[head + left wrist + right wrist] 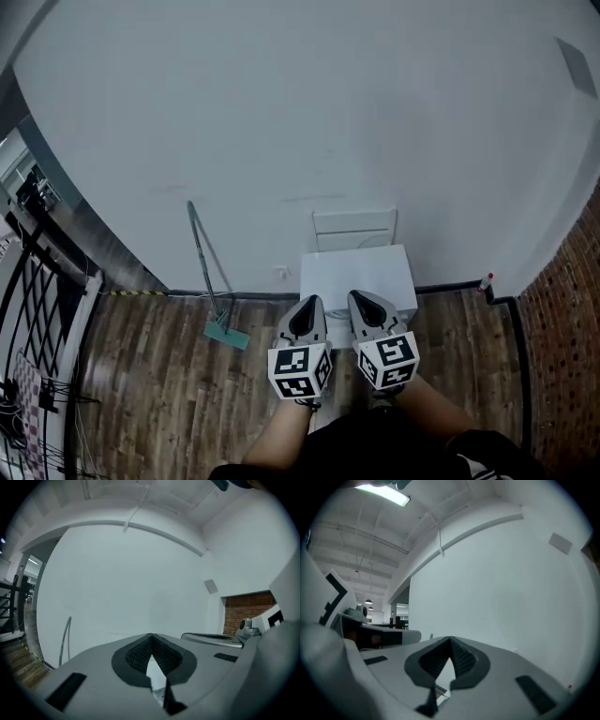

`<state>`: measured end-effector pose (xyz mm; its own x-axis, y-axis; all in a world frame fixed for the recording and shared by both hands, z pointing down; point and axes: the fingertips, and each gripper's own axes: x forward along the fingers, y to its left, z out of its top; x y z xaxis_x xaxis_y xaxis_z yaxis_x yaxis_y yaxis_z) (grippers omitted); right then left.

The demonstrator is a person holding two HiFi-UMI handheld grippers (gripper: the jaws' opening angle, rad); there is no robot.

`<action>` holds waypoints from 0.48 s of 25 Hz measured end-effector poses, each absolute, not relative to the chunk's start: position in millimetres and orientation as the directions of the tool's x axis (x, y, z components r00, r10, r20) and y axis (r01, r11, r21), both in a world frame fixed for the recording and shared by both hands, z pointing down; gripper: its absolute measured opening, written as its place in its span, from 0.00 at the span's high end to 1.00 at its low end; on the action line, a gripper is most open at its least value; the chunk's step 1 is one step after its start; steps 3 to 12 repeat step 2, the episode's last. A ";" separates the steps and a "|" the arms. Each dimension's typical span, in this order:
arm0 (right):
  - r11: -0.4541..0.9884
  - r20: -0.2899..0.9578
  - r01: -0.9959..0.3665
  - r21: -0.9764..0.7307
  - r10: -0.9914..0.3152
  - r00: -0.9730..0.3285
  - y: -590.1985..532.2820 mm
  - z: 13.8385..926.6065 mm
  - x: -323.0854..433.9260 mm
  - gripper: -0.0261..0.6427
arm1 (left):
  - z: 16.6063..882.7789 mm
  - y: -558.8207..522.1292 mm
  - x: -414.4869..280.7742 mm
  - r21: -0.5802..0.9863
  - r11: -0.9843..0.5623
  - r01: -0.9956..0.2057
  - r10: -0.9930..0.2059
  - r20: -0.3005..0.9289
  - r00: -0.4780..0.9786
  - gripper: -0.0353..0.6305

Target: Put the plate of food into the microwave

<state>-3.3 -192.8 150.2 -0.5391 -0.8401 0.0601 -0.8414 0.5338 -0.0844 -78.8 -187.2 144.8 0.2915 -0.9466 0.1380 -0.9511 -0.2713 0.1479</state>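
Note:
Neither a plate of food nor a microwave shows in any view. In the head view both grippers are held side by side in front of the person, pointing at the white wall. My left gripper [308,304] and my right gripper [362,298] hang over the near edge of a white table top [361,267]. In the left gripper view the left gripper [151,636] has its jaws meeting at the tips with nothing between them. The right gripper [450,640] looks the same in its own view, jaws together and empty.
A mop [225,331] with a teal head leans against the wall on the left. A white chair back [354,228] stands behind the table. A small red-capped bottle [486,283] sits on the wooden floor near the brick wall [562,347]. Black railings [37,300] run along the far left.

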 end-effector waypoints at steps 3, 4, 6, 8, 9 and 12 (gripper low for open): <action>0.534 0.057 -0.842 -0.078 -0.841 -0.539 -187.6 148.9 -8.5 0.94 | 144.3 -182.2 -81.3 0.148 -0.279 -0.949 -0.944 0.142 0.299 0.95; 0.534 0.057 -0.842 -0.078 -0.841 -0.539 -187.6 148.9 -8.5 0.94 | 144.3 -182.2 -81.3 0.148 -0.279 -0.949 -0.944 0.142 0.299 0.95; 0.534 0.057 -0.842 -0.078 -0.841 -0.539 -187.6 148.9 -8.5 0.94 | 144.3 -182.2 -81.3 0.148 -0.279 -0.949 -0.944 0.142 0.299 0.95; 0.534 0.057 -0.842 -0.078 -0.841 -0.539 -187.6 148.9 -8.5 0.94 | 144.3 -182.2 -81.3 0.148 -0.279 -0.949 -0.944 0.142 0.299 0.95; 0.534 0.057 -0.842 -0.078 -0.841 -0.539 -187.6 148.9 -8.5 0.94 | 144.3 -182.2 -81.3 0.148 -0.279 -0.949 -0.944 0.142 0.299 0.95; 0.534 0.057 -0.842 -0.078 -0.841 -0.539 -187.6 148.9 -8.5 0.94 | 144.3 -182.2 -81.3 0.148 -0.279 -0.949 -0.944 0.142 0.299 0.95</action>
